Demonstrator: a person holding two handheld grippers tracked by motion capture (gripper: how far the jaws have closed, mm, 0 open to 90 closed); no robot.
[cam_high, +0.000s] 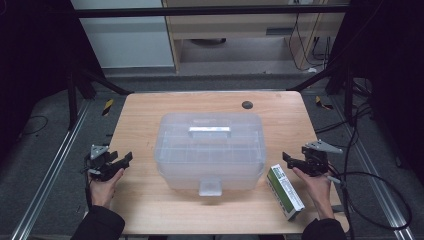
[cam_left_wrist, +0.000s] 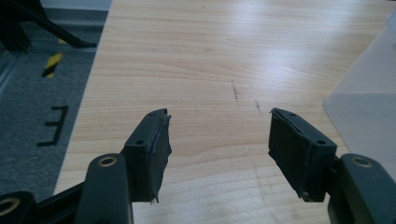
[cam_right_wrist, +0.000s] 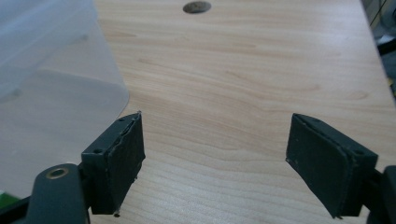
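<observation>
A translucent plastic storage box with its lid on and a front latch sits in the middle of the wooden table. A green and white carton lies flat at the front right of the box. My left gripper hovers at the table's left edge, open, nothing between its jaws. My right gripper is at the table's right edge, just above the carton's far end, open and empty. The left gripper view has the open pads over bare wood, the box's corner at right. The right gripper view has the box's side at left.
A round dark cable hole marks the table's far edge, also in the right gripper view as the hole. Black frame legs and cables stand on the grey floor around the table. Yellow-black tape lies on the floor at left.
</observation>
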